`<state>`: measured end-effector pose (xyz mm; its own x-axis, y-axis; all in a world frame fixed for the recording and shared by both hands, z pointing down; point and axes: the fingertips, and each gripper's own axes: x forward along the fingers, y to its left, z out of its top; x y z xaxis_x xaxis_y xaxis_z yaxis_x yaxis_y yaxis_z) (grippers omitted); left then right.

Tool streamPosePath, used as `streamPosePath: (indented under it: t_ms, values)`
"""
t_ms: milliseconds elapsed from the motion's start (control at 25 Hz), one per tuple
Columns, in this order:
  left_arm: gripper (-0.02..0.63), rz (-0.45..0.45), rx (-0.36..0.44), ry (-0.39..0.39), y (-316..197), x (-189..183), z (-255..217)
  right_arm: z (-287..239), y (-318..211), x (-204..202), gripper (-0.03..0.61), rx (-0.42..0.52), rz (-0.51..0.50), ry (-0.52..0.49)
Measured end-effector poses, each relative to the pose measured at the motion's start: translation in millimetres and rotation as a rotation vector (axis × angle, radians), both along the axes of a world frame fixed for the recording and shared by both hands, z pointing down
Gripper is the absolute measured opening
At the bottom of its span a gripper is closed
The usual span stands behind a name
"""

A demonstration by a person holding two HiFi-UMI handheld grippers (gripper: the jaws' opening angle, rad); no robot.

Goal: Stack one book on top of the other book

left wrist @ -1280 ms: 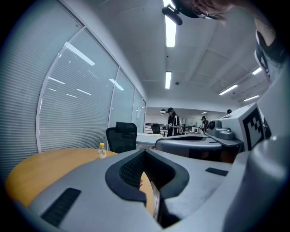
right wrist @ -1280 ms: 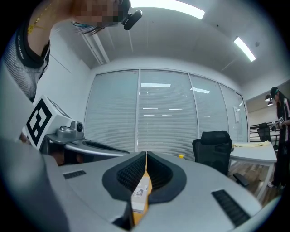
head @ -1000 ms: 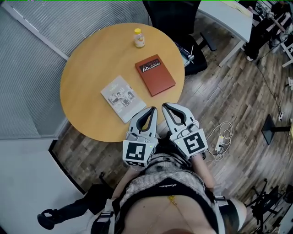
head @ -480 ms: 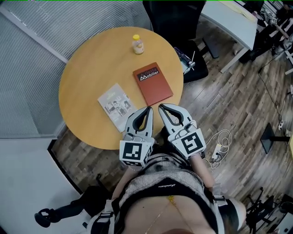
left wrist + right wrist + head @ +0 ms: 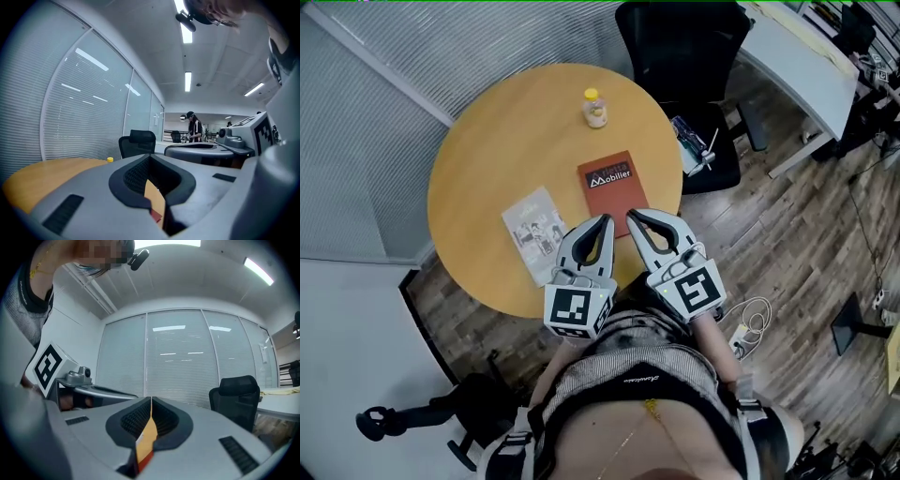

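A red book (image 5: 612, 183) lies on the round wooden table (image 5: 487, 141), and a grey-white book (image 5: 534, 228) lies to its left, apart from it. My left gripper (image 5: 606, 220) is shut and empty, its tip between the two books at their near ends. My right gripper (image 5: 632, 217) is also shut and empty, its tip at the red book's near edge. In the left gripper view the shut gripper (image 5: 150, 157) points level over the table (image 5: 42, 176). The right gripper view shows the shut gripper (image 5: 151, 400), with slivers of tabletop and red cover below it.
A small yellow-capped bottle (image 5: 595, 109) stands at the table's far side. Behind the table is a black office chair (image 5: 680, 47), with a white desk (image 5: 797, 56) to its right. Cables (image 5: 752, 317) lie on the wood floor. Blinds cover the glass wall on the left.
Both grippers have moved forward together over the table's near edge, and their tips now reach the near ends of the books. Both stay shut. The books and bottle have not moved on the table.
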<state>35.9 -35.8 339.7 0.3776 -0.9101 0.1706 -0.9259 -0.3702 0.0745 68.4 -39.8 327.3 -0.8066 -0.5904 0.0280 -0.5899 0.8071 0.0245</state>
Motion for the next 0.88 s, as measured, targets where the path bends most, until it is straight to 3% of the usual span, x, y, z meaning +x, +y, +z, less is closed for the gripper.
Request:
streamPosePath:
  t_ms: [440,880]
  values:
    - [0.021,-0.135,-0.017,0.003,-25,-4,4,6,-29,-3,0.025,-0.027,-0.136,-0.017]
    - [0.021,-0.2,-0.015,-0.019,-43,0,7,8,-48,-2,0.025,-0.025,-0.206,-0.009]
